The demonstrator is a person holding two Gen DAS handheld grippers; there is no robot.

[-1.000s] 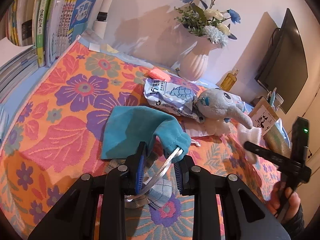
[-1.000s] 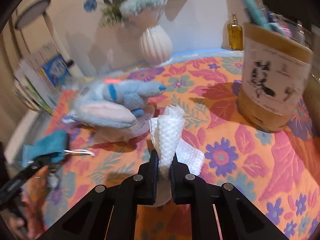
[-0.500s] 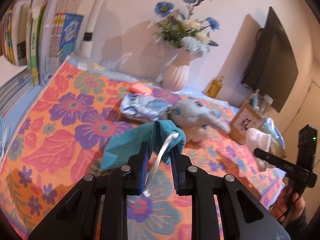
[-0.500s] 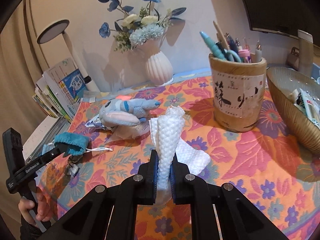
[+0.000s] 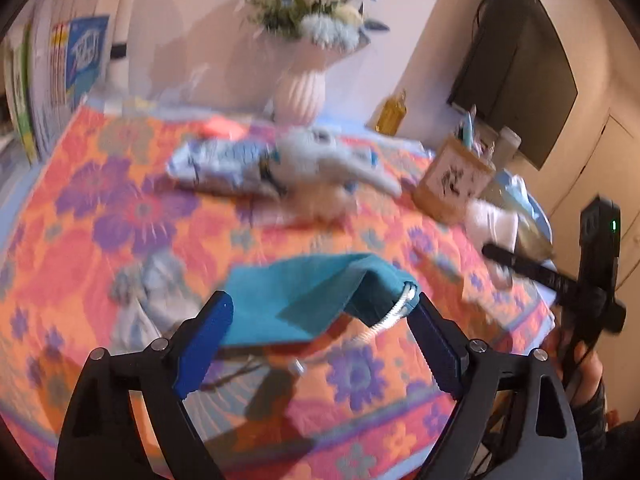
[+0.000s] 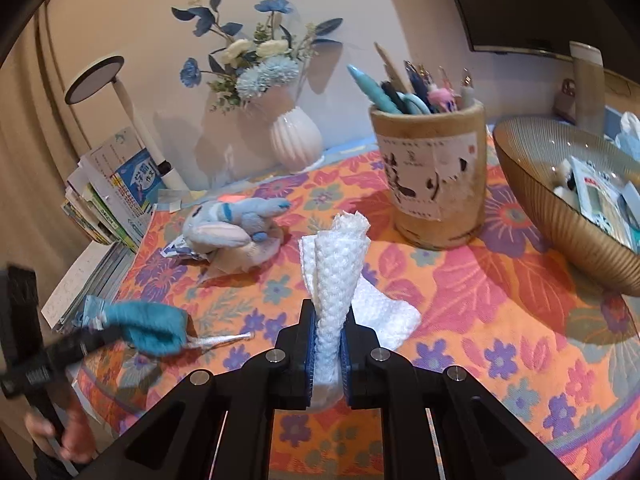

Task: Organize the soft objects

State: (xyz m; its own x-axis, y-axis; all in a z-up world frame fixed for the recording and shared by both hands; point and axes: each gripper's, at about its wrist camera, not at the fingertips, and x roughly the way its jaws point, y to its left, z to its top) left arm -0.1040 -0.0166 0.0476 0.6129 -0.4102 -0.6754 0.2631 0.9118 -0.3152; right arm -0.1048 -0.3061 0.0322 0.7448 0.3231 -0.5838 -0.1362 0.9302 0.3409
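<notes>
My left gripper is open, its jaws wide apart. A teal drawstring pouch hangs or falls between them, its white cord by the right finger; the left wrist view is blurred. The pouch also shows in the right wrist view at the left gripper's tip. My right gripper is shut on a white knitted cloth, held above the floral tablecloth. A grey-blue plush toy lies near the middle of the table. A checked cloth lies left of the pouch.
A pen holder and a ribbed gold bowl with packets stand at the right. A white vase with flowers, a desk lamp and stacked books line the back and left. A snack bag lies beside the plush.
My left gripper lifted the teal pouch off the table, moved right and has opened wide. My right gripper has pulled back and risen, holding the white cloth throughout.
</notes>
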